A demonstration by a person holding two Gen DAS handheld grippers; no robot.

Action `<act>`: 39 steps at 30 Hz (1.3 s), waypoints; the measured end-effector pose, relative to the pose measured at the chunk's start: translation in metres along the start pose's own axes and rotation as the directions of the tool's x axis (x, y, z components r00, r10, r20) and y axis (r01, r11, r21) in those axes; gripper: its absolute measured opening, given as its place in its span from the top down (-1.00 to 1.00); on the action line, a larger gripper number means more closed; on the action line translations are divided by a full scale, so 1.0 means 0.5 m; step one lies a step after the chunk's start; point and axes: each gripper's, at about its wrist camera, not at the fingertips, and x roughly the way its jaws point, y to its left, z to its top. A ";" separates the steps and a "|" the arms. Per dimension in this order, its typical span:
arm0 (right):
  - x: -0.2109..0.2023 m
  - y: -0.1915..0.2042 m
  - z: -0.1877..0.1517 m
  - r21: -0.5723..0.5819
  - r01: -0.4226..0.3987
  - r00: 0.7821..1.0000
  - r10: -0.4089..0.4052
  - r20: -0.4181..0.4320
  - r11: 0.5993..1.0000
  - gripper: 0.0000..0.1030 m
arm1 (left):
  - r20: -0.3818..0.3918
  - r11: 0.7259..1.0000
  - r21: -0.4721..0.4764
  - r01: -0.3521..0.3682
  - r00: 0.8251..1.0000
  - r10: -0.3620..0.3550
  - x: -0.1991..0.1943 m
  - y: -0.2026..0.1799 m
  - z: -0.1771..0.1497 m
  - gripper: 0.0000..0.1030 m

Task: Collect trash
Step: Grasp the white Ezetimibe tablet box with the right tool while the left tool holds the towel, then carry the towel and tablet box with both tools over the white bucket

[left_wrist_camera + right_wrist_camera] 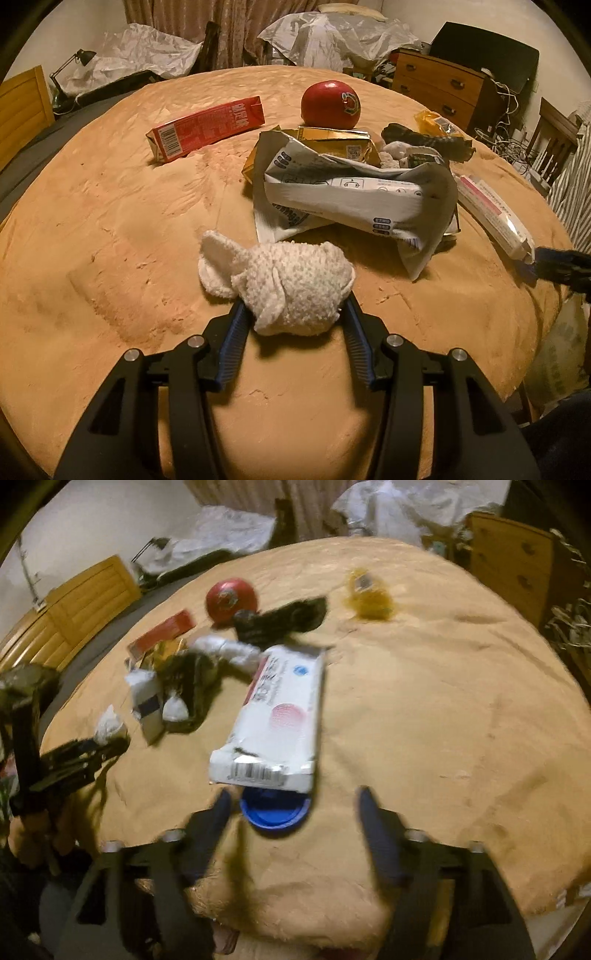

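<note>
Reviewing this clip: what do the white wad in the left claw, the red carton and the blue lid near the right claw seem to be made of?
White wad: soft textured paper towel or terry cloth, matte, nubbly surface; which one is unclear. Red carton: printed coated paperboard, slight sheen, creased folded ends, barcode. Blue lid: probably moulded plastic, smooth and glossy, though the picture is blurred.

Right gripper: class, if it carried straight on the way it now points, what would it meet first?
Probably the blue lid just ahead of the open right gripper, then the white wrapper resting partly over it. The view is blurred, so depth is uncertain.
</note>
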 end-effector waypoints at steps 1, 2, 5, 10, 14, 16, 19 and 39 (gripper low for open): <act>-0.009 0.001 0.000 0.014 -0.005 1.000 0.005 0.013 1.000 -0.64 | 0.001 1.000 0.000 0.002 1.000 -0.002 0.000 0.001 -0.001 0.07; -0.023 -0.004 0.003 0.050 -0.018 0.999 0.016 0.031 0.999 -0.65 | 0.001 1.000 0.002 0.003 1.000 -0.003 0.000 0.001 -0.001 0.07; -0.017 -0.004 0.030 0.114 -0.062 0.997 0.057 0.055 0.991 -0.66 | 0.003 1.000 0.000 -0.003 1.000 0.003 0.000 -0.001 -0.001 0.07; 0.054 0.037 0.105 0.056 0.011 1.000 -0.010 -0.013 0.998 -0.65 | -0.001 1.000 -0.010 -0.004 1.000 0.004 0.001 0.000 0.002 0.07; 0.120 0.066 0.151 -0.010 0.070 0.995 -0.070 -0.076 0.998 -0.46 | -0.003 1.000 -0.010 -0.010 1.000 0.010 0.001 -0.001 0.004 0.07; 0.140 0.068 0.155 -0.023 0.088 0.991 -0.090 -0.097 0.996 -0.20 | 0.000 1.000 -0.009 -0.015 1.000 0.015 0.001 -0.002 0.005 0.08; 0.148 0.066 0.157 -0.026 0.108 0.990 -0.110 -0.092 0.994 -0.10 | 0.002 1.000 -0.016 -0.014 1.000 0.014 0.000 -0.002 0.005 0.13; -0.110 0.178 0.066 -0.063 0.077 0.954 -0.055 0.295 0.995 -0.03 | 0.187 0.997 -0.052 -0.062 0.980 0.071 -0.184 -0.055 0.047 0.32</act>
